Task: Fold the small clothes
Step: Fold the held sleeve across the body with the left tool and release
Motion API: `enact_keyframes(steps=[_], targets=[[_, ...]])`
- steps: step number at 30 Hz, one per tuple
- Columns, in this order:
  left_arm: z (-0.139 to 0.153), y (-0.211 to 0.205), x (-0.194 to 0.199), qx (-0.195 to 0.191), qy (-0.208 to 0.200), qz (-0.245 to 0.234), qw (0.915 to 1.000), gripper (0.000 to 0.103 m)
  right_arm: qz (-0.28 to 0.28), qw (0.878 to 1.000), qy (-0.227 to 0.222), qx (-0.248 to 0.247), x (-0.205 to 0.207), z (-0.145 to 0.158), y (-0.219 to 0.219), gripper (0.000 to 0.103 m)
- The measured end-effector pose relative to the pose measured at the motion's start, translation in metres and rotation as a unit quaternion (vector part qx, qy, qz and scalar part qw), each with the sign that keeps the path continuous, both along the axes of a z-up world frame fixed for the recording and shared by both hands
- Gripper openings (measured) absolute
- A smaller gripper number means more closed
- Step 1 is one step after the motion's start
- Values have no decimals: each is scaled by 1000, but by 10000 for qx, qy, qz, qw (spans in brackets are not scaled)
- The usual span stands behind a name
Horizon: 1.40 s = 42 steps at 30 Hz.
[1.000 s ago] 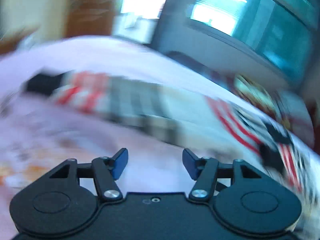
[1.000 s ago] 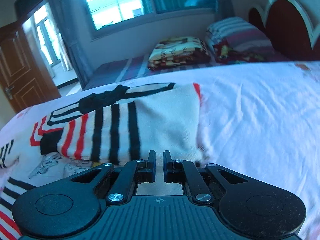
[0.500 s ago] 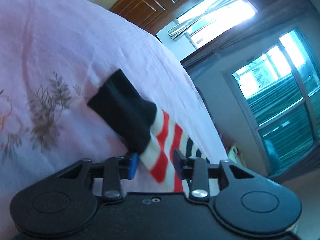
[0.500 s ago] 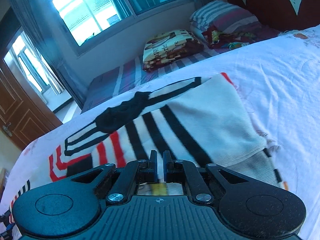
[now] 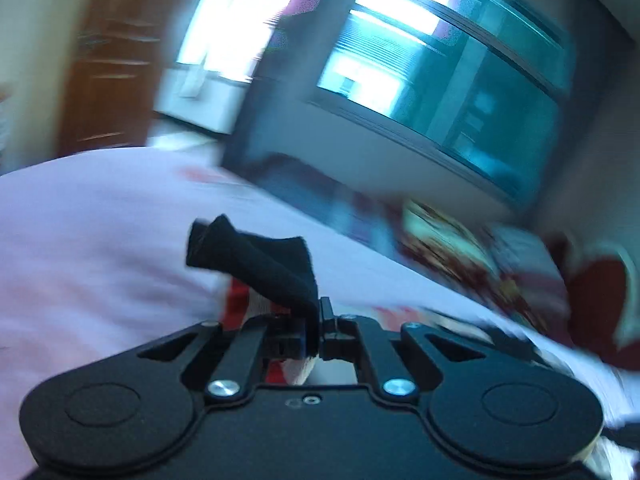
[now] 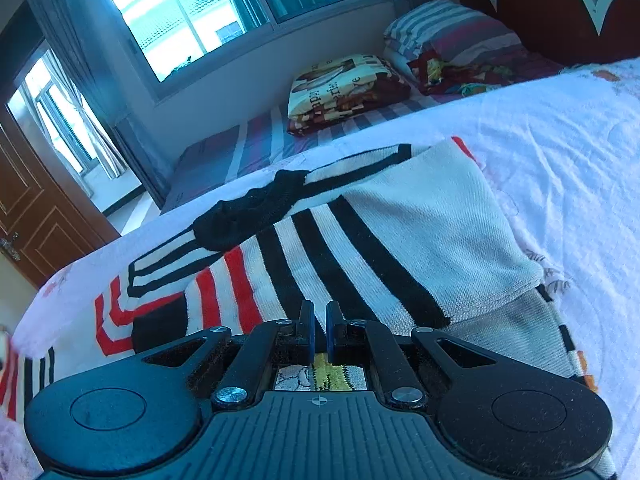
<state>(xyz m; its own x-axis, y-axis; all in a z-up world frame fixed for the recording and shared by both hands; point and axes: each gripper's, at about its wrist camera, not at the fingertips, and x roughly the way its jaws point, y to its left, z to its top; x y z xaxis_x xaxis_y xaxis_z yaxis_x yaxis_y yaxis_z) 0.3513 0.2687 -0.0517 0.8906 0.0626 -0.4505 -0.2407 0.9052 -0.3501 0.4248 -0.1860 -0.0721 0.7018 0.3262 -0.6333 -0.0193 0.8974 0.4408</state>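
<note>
A knitted sweater (image 6: 400,232), cream with black and red stripes, lies partly folded on the pale bed sheet (image 6: 560,152). One sleeve with a black cuff (image 6: 248,216) is laid across its body. My right gripper (image 6: 320,320) is shut just over the sweater's near edge, and I see nothing between its pads. In the blurred left wrist view my left gripper (image 5: 320,316) is shut on the other sleeve's black cuff (image 5: 260,260). That cuff stands lifted off the sheet (image 5: 100,232), with red and cream stripes trailing below the fingers.
Beyond the bed is a second striped mattress with a folded printed blanket (image 6: 344,88) and pillows (image 6: 452,36). A dark red headboard (image 6: 560,4) is at the right, a wooden door (image 6: 36,216) at the left, windows behind.
My left gripper closed on the black cuff and swung up and away from the sheet with it. My right gripper moved further in over the sweater and stayed shut.
</note>
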Motion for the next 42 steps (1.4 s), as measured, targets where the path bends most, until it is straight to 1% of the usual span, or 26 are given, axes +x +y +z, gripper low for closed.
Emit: enact_keyframes(steps=[2,4,7,10,15,16,17,19,20,21,22,23,24,25,26,27,29,31,33,34,35,36,38,40,41,42], targets=[[6,-45,21,39,14,-503,9987,4,14,10000,-27,63,0,-1,-3,5],[8,-93,43,284,47,-883,9957,4,40,9999,-79,67,0,1,-8,5],[5,-153,73,512,125,-1328,9897,4,25,9998,-108,145,0,2,-23,5],[-6,-211,95,774,295,-1678,9823,5,-34,9994,-97,336,3,0,-42,5],[-39,-275,127,1334,806,-2109,9650,5,-20,9984,-81,561,7,-4,-70,5],[-46,-286,133,1387,920,-2189,9614,10,-8,9982,-77,599,8,-5,-76,5],[-52,-292,133,1406,966,-2224,9599,17,-5,9981,-57,611,9,-6,-80,5],[-58,-309,127,1440,895,-2377,9564,57,-30,9982,-19,594,10,-9,-88,6],[-59,-317,120,1468,803,-2474,9544,65,-43,9982,-12,591,11,-10,-91,6],[-60,-324,115,1527,673,-2540,9527,69,-53,9983,-5,587,11,-11,-94,6],[-58,-328,109,1557,566,-2585,9517,66,-68,9983,8,573,12,-12,-96,11],[-57,-327,102,1530,480,-2593,9524,66,-93,9984,5,550,13,-13,-97,46],[-54,-323,96,1454,437,-2539,9552,65,-120,9985,-70,534,12,-12,-97,66],[-50,-317,88,1340,397,-2452,9594,64,-126,9981,-248,542,10,-10,-97,75],[-48,-307,79,1227,332,-2310,9646,64,-26,9975,-353,617,9,-8,-95,74],[-46,-295,68,1172,287,-2148,9692,64,93,9967,-351,725,10,-8,-92,74],[-41,-269,41,1264,275,-1731,9764,63,299,9954,-344,846,14,-8,-82,74],[-42,-234,14,1399,350,-1299,9810,62,520,9942,-321,886,18,-10,-67,74],[-46,-201,-7,1702,508,-850,9804,60,642,9937,-197,896,25,-16,-53,72],[-48,-185,-10,1774,665,-693,9794,59,719,9934,-158,880,29,-19,-45,64],[-52,-167,-12,1747,851,-563,9793,58,780,9934,-100,839,32,-23,-38,59],[-56,-154,-11,1703,982,-462,9794,57,825,9935,-47,783,36,-26,-30,56],[-58,-136,-4,1752,1195,-397,9764,54,907,9942,-17,577,43,-31,-14,50],[-62,-128,3,1718,1258,-481,9759,52,983,9947,-41,316,49,-30,-1,50],[-61,-126,4,1687,1205,-546,9767,51,1050,9942,-46,218,52,-29,5,45],[-60,-124,4,1710,1174,-604,9764,51,1146,9933,-68,123,54,-29,11,32]])
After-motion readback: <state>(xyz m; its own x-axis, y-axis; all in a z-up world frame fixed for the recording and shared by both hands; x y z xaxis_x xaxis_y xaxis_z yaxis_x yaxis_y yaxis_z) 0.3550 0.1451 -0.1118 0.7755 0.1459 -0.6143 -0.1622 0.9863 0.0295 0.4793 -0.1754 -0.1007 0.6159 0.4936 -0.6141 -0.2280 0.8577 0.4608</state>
